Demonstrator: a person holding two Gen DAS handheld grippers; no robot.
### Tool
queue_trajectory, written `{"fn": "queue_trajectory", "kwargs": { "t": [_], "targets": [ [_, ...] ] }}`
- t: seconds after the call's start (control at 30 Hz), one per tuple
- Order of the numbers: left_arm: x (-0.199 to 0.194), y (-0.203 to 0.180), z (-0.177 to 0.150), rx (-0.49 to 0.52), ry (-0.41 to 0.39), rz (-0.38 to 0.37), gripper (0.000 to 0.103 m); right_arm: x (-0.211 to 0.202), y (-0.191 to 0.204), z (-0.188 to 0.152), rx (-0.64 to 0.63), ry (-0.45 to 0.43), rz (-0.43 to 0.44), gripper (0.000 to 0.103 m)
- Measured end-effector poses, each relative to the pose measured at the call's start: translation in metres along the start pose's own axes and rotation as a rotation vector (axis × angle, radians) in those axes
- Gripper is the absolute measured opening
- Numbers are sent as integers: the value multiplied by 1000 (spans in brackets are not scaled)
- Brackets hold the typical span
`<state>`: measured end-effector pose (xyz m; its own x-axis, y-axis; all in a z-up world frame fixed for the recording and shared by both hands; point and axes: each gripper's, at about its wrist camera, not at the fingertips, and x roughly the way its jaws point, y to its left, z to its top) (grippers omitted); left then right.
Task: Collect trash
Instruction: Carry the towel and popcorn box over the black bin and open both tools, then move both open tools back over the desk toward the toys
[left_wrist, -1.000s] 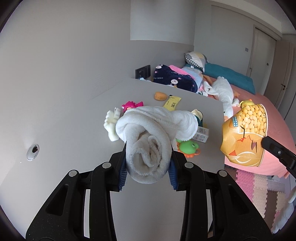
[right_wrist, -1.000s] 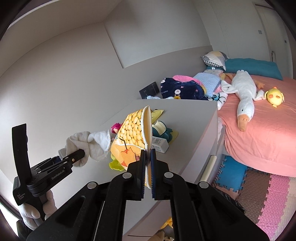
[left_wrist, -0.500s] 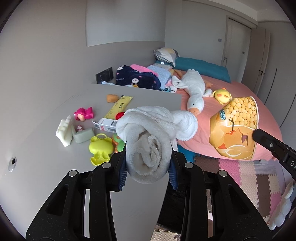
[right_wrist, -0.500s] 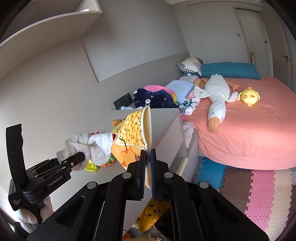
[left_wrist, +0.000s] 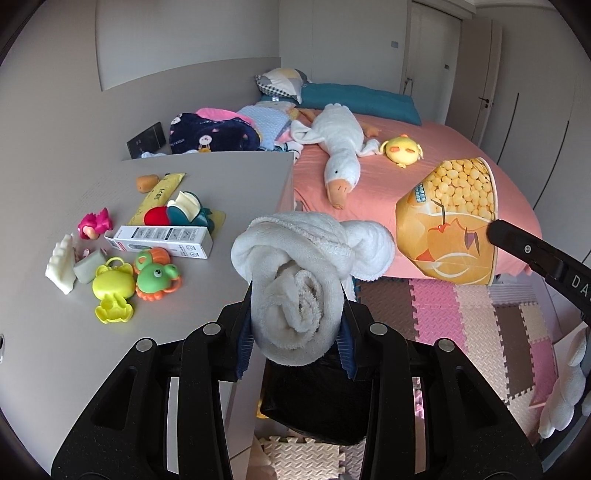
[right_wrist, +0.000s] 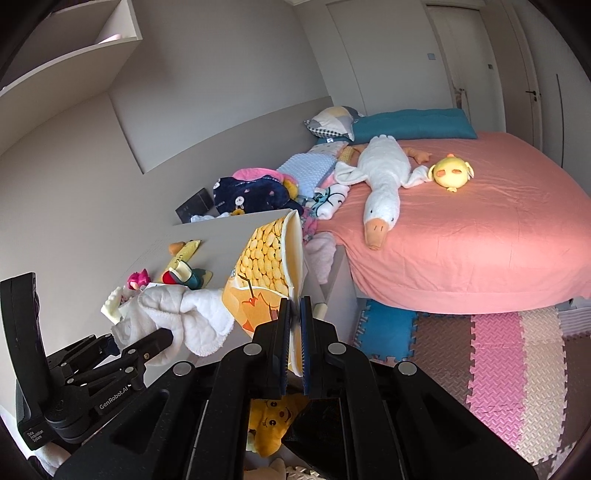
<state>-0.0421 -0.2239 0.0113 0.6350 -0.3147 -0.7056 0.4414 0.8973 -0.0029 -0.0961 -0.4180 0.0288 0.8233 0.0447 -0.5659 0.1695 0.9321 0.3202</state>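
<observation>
Left tool (left_wrist: 295, 326) has a rolled white towel (left_wrist: 299, 280) between its pads, jaws easing apart, pads at the roll's sides, out past the table (left_wrist: 240, 177) edge above a black bag (left_wrist: 321, 410). Right tool (right_wrist: 294, 328) is clamped tight on the edge of a yellow snack bag (right_wrist: 266, 273), hanging beside the towel, over the floor mats (right_wrist: 495, 354).

Two wrist fisheyes, angled downward, close, sharing bed (left_wrist: 424, 147) (right_wrist: 461, 229)
</observation>
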Motion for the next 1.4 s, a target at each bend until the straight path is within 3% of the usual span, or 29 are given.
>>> {"fn": "queue_trajectory", "kwargs": {
  "t": [0.07,0.1,0.13,0.17,0.2,0.47,0.9,1.2,1.4],
  "targets": [
    [5,-5,-2,19,23,-31,53,4,-7,2,15,0,-24,17],
    [5,-6,-4,23,20,-42,73,7,-9,4,17,4,-57,33],
    [5,-6,-5,25,2,-41,84,8,-11,5,12,0,-82,49],
    [3,-6,-6,27,-23,-29,98,8,-11,7,3,-14,-98,55],
    [1,-6,-6,33,-41,-15,98,9,-11,9,-3,-27,-111,61],
    [12,16,0,-4,-11,25,98,26,-10,16,-3,-17,-90,61],
    [18,77,-1,-86,10,86,98,68,46,15,-76,47,-12,62],
    [16,121,-9,-135,17,125,98,90,81,8,-103,72,47,79],
    [18,149,-14,-190,22,155,98,101,102,5,-129,88,70,80]
  ]
}}
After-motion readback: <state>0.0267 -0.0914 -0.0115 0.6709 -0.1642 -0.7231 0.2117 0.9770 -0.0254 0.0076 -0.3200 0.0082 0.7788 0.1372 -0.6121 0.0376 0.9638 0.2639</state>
